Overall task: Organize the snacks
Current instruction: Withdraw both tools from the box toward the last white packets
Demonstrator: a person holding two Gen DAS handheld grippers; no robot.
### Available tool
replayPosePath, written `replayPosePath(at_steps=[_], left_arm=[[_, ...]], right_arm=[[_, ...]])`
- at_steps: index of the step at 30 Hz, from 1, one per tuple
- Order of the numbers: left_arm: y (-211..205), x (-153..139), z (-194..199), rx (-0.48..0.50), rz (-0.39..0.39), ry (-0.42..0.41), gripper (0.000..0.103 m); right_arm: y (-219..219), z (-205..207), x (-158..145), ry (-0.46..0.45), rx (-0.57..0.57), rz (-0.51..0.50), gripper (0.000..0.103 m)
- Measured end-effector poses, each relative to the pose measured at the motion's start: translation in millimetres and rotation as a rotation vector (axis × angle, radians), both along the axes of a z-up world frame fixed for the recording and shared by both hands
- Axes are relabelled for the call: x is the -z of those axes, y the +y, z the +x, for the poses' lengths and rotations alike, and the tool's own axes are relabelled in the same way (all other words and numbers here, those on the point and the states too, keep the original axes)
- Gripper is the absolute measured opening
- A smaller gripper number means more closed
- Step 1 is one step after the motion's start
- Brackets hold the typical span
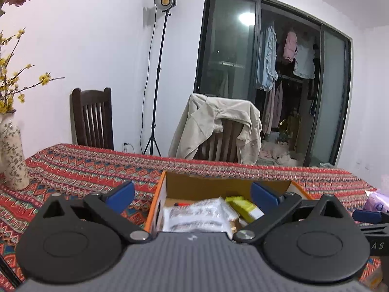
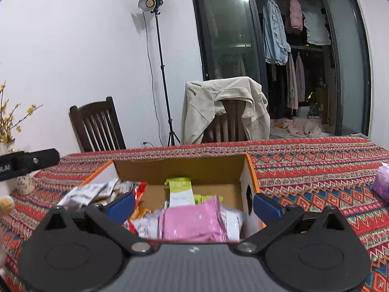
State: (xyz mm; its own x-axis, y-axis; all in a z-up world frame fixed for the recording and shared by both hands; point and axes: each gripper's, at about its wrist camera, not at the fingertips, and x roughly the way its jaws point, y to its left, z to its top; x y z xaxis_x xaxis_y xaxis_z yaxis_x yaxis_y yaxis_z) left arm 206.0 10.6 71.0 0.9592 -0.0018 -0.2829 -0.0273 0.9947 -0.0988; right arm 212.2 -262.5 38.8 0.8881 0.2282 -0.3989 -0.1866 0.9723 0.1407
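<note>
An open cardboard box (image 1: 170, 182) with orange edges sits on the patterned tablecloth; it also shows in the right wrist view (image 2: 245, 168). Inside lie a white printed snack packet (image 1: 197, 215) and a yellow-green packet (image 1: 245, 206). The right wrist view shows a pink packet (image 2: 192, 221), a green-and-white packet (image 2: 180, 192), white packets (image 2: 85, 193) and a red-orange packet (image 2: 139, 191) in the box. My left gripper (image 1: 193, 194) is open above the box's near side, holding nothing. My right gripper (image 2: 193, 205) is open over the pink packet, not touching it.
A floral vase (image 1: 12, 155) with yellow blossoms stands at the table's left. A purple packet (image 2: 381, 182) lies at the right. Two wooden chairs stand behind the table, one (image 1: 218, 126) draped with a beige jacket. A light stand (image 1: 158, 73) stands by the wall.
</note>
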Motion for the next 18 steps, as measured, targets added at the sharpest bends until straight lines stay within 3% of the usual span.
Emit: replayPosePath(at_steps=[18], left_arm=[[25.3,58.0,-47.2,0.012,0.026,0.119,0.103]], right_arm=[[14.8,-39.8,48.0,0.153,-0.04,-0.079,0.103]])
